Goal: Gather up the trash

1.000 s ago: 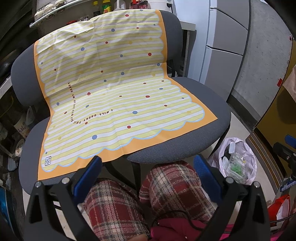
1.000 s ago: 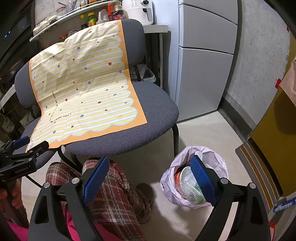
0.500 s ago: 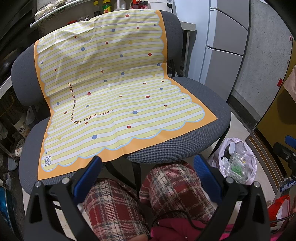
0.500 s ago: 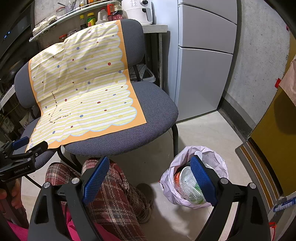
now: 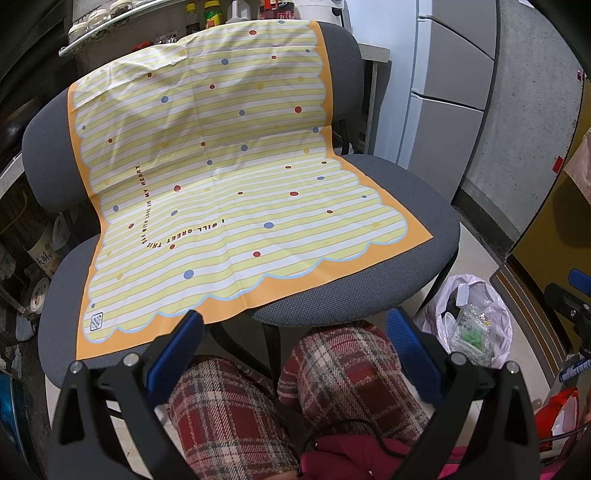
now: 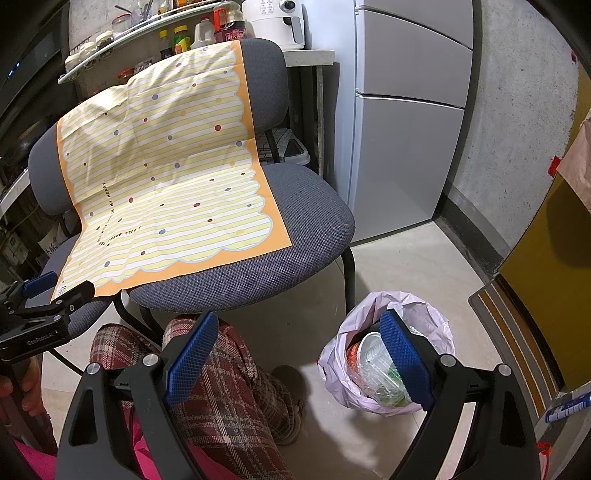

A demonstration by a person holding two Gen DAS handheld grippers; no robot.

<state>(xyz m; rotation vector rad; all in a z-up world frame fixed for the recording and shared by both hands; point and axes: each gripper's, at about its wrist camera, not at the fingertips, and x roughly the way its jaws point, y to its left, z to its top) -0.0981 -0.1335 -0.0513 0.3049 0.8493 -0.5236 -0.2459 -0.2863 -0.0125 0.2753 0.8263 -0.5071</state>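
A white trash bag stands on the floor right of the chairs, filled with clear plastic cups and wrappers; it also shows in the left wrist view. A yellow striped sheet with an orange border lies bare over two grey chairs. My left gripper is open and empty above the person's plaid-trousered knees, just short of the sheet's front edge. My right gripper is open and empty, its right pad in front of the bag.
A grey fridge stands behind the right chair. A shelf of bottles and jars runs along the back. A yellow door and striped mat are at the right. The left gripper shows in the right wrist view.
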